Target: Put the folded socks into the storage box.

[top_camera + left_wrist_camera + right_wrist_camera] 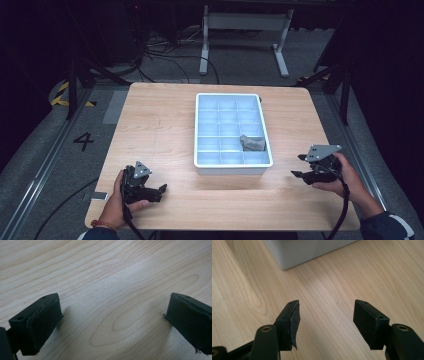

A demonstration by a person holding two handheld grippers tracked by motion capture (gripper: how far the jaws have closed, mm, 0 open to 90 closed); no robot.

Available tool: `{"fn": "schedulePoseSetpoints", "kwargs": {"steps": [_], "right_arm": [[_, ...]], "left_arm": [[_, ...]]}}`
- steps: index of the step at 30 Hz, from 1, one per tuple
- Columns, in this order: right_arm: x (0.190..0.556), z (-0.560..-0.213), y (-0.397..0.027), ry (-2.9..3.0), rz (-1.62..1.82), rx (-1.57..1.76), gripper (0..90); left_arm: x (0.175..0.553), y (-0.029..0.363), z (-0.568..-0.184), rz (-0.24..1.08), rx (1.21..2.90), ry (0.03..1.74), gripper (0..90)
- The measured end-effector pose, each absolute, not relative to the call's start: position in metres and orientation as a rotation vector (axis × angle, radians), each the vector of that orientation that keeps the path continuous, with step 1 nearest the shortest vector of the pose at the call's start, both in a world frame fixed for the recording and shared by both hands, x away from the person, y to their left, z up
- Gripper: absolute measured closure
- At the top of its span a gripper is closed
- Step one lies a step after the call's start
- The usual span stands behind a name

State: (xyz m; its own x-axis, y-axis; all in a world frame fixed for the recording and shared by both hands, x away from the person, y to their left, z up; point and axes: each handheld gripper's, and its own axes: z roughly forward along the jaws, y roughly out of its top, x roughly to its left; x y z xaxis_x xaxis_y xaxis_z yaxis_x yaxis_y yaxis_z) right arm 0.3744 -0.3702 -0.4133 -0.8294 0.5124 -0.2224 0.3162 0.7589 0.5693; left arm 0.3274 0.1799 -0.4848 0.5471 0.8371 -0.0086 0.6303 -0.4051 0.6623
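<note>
One grey object lies in a right-hand compartment of the white divided tray, centre of the high view. My left gripper and right gripper both gape empty over bare table, so that placing looks done.

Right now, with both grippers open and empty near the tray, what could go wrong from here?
The right gripper sits close to the tray; a careless reach could nudge its wall. The grey piece lies inside a narrow compartment, so the jaws may catch on the dividers. One right pad looks frayed, which might weaken its grip.
</note>
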Motion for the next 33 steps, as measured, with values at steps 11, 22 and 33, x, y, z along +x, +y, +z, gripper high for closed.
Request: {"fn": "schedulePoseSetpoints", "kwargs": {"steps": [11, 22, 33], "right_arm": [[0.36, -0.433, -0.386, 2.604, 0.777, 0.646, 36.7], [0.348, -0.453, -0.4, 2.599, 0.853, 0.718, 35.4], [0.336, -0.473, -0.418, 2.565, 0.983, 0.85, 29.8]], "left_arm": [[0.327, 0.18, -0.485, 0.436, 2.167, 1.177, 0.5], [0.327, 0.18, -0.485, 0.437, 2.166, 1.177, 0.5], [0.327, 0.18, -0.485, 0.436, 2.165, 1.181, 0.5]]}}
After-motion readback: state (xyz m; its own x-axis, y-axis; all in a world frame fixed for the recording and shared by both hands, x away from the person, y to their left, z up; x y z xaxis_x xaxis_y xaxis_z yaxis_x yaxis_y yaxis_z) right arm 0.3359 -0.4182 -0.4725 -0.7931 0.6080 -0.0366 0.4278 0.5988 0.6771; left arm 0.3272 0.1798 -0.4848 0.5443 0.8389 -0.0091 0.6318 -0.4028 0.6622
